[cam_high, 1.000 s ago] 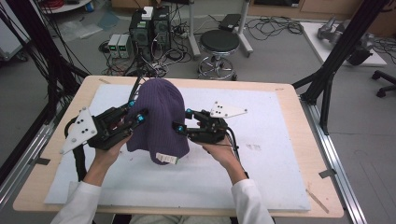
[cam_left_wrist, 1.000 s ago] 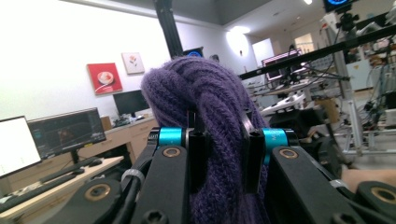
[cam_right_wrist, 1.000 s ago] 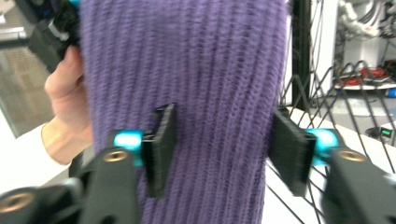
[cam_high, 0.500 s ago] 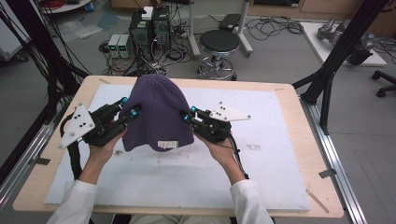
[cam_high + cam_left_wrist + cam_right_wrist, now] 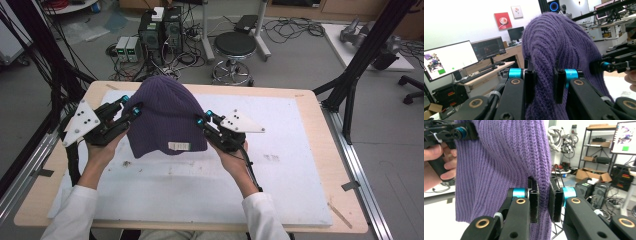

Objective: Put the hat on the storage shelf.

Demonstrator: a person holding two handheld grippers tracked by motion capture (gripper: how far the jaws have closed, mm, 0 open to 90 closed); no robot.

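My forearms come in from the near edge of the table, white sleeves pushed toward the middle, and both my hands are raised above the white mat with the grippers angled inward toward each other. My left gripper sits at the left side of the purple knit hat, its grey plate tilted out to the left, and its jaws are clamped on a fold of the hat's edge; in the left gripper view that fold is pinched tight between the two black pads, with the knit bulging above and below them. My right gripper holds the opposite side, its jaws having just closed, and in the right gripper view a ridge of the hat is squeezed between the pads. The hat hangs between the two grippers, lifted off the mat, stretched a little across its width, crown pointing away from me and its open rim toward me, with a small pale label near the lower edge. In the right gripper view my left hand shows beyond the hat, fingers wrapped round its gripper's handle.
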